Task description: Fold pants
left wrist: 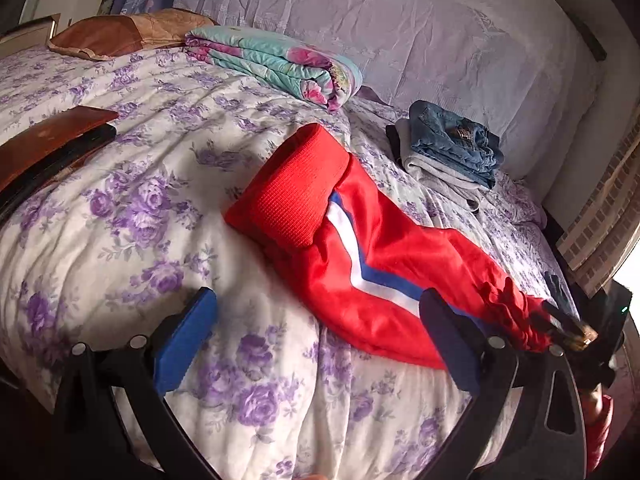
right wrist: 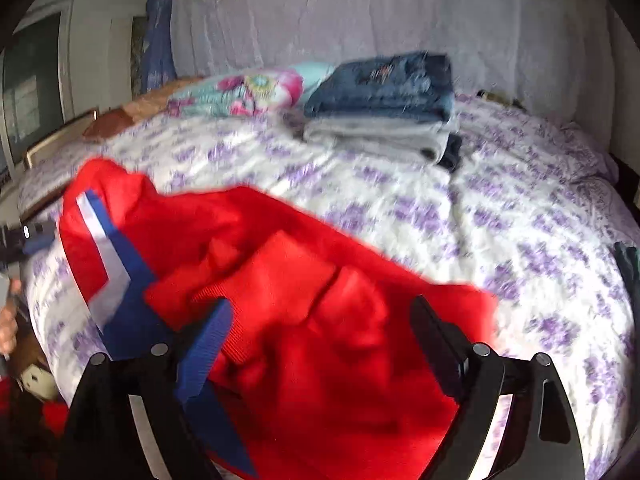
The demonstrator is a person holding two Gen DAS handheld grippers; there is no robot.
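Right claw [right wrist: 320, 360] stood apart above the pants [right wrist: 300, 300], nearer them; left claw [left wrist: 316, 340], also apart, faced their long axis running away rightward on the bed [left wrist: 120, 240].

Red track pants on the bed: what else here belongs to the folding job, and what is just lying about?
Job:
red track pants with blue and white stripe
left gripper, jaws open
right gripper, jaws open

Lying about:
folded floral quilt
stack of folded blue jeans and grey garment
brown pillow
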